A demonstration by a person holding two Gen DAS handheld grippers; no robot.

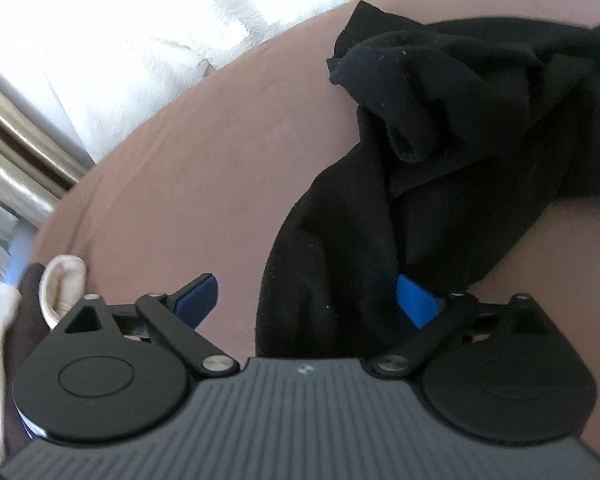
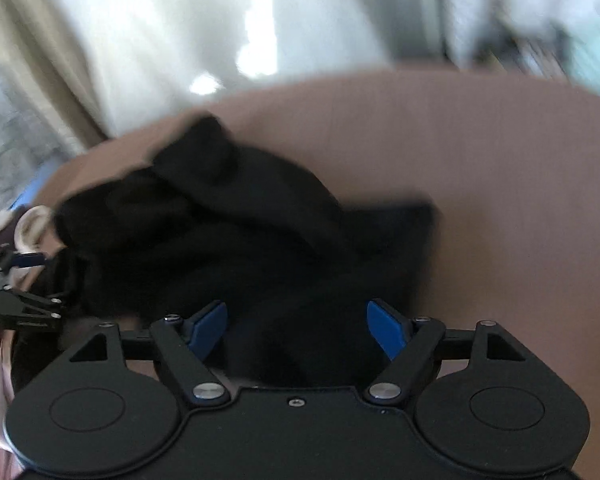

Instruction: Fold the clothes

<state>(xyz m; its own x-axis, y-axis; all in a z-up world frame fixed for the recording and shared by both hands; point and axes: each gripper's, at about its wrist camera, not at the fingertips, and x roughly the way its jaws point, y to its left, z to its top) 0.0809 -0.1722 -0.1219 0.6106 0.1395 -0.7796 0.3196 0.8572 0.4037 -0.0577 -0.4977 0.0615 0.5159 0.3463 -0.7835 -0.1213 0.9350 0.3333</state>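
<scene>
We've got a black garment (image 1: 440,128) lying crumpled on the brown surface (image 1: 204,176), bunched up with folds and a rolled bit sticking out near the middle. In the left wrist view it sits on the right side of the picture and trails down toward us.

Our left gripper (image 1: 306,300) is spread wide. The right-hand blue pad (image 1: 414,300) is right up against the edge of the cloth, partly tucked behind it, while the other pad sits over bare brown surface, so nothing's pinched.

Our right gripper (image 2: 296,326) is spread too, with the black garment (image 2: 240,224) lying between and under its pads (image 2: 208,326), but they aren't pressing on it. That view is pretty blurry, so we can't make out fold details.

There's a pale cloth (image 1: 62,284) heaped at the left edge, by the left gripper. Behind the brown surface there's white fabric (image 1: 120,40), very bright.
</scene>
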